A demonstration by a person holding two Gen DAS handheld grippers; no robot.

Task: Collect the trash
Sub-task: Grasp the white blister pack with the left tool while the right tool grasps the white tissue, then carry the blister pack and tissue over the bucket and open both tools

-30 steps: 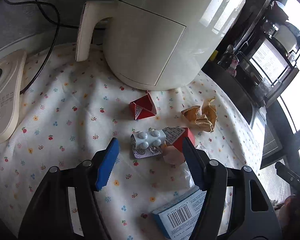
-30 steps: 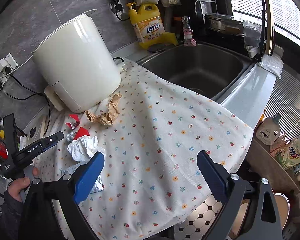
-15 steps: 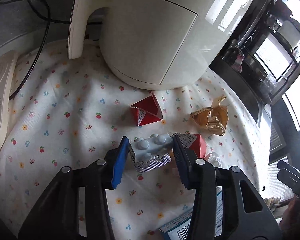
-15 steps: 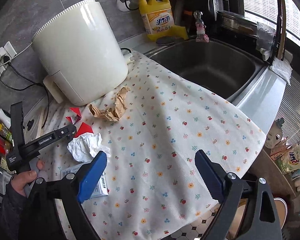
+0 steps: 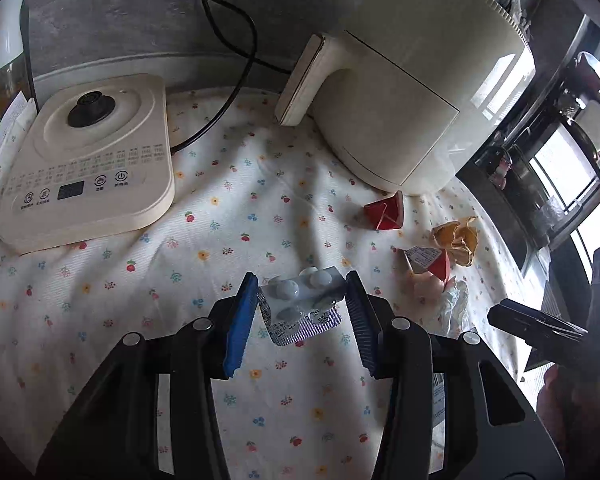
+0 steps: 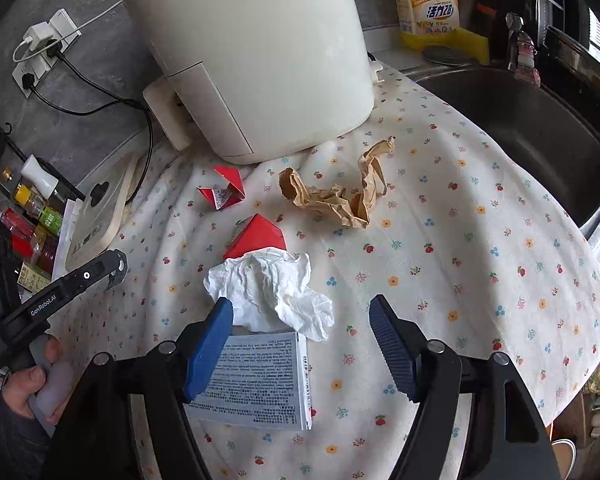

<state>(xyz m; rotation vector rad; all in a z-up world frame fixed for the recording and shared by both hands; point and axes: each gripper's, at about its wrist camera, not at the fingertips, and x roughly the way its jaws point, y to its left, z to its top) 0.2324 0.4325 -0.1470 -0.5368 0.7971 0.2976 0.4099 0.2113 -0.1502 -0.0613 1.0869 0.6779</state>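
Left wrist view: left gripper grasps the pill strip by its edges, above the cloth; light, thin foil that bends easily

Right wrist view: right gripper unclenched, jaws closing around the soft tissue beside the carton, pads not yet touching

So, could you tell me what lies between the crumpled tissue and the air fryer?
In the right wrist view, a red folded carton lies between the tissue and the air fryer.

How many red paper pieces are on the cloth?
2. One red piece lies near the fryer's base; the other lies beside the tissue, partly under it. More could be hidden.
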